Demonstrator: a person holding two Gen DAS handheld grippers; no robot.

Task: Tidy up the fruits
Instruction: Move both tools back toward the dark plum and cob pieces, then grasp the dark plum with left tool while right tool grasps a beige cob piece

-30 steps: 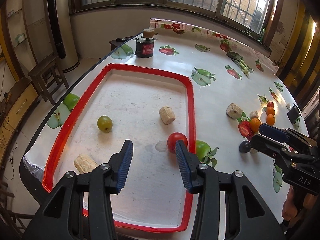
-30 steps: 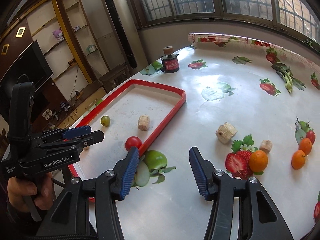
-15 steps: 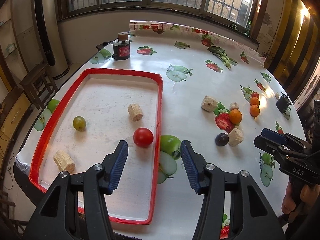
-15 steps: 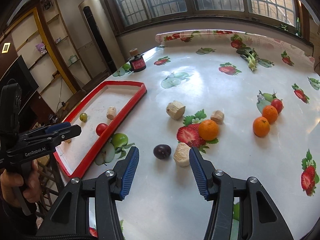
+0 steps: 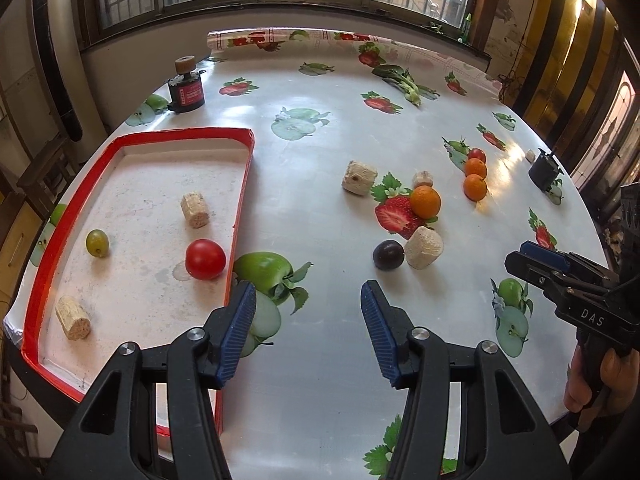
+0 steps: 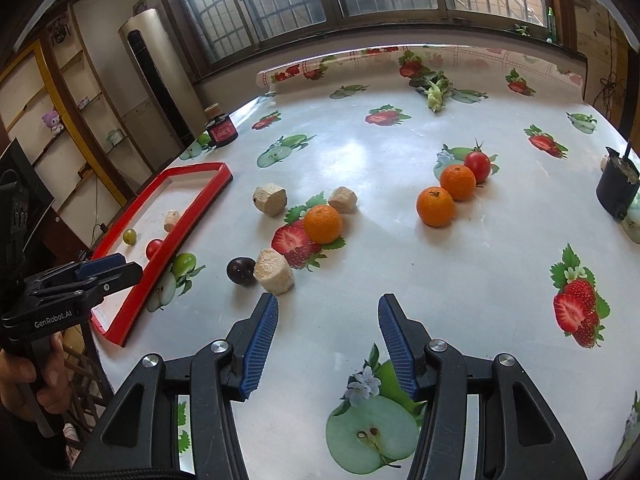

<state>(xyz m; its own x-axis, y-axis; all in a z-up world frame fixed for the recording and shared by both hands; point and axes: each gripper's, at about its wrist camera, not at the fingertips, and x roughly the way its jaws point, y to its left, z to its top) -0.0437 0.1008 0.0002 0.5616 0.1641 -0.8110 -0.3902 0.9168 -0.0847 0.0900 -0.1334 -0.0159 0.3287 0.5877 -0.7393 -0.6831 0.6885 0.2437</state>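
Note:
A red-rimmed tray (image 5: 241,184) lies at the table's left; it also shows in the right wrist view (image 6: 188,220). In it are a red tomato (image 5: 205,259), a green grape (image 5: 97,243) and two beige chunks. On the table lie a dark plum (image 5: 388,255) (image 6: 241,271), three oranges (image 5: 425,201) (image 6: 323,223) (image 6: 435,206) (image 6: 457,176), a small tomato (image 6: 477,166) and several beige chunks (image 6: 274,271). My left gripper (image 5: 308,322) is open and empty, just right of the tray. My right gripper (image 6: 328,342) is open and empty, near the plum.
A dark jar with a cork lid (image 5: 186,90) stands at the back left. A small black pot (image 6: 616,186) stands at the right edge. The tablecloth has printed fruit. The table's front edge is close below both grippers.
Both grippers have swung right, away from the tray toward the loose fruit on the table. The tomato stays in the tray. Both stay open and empty.

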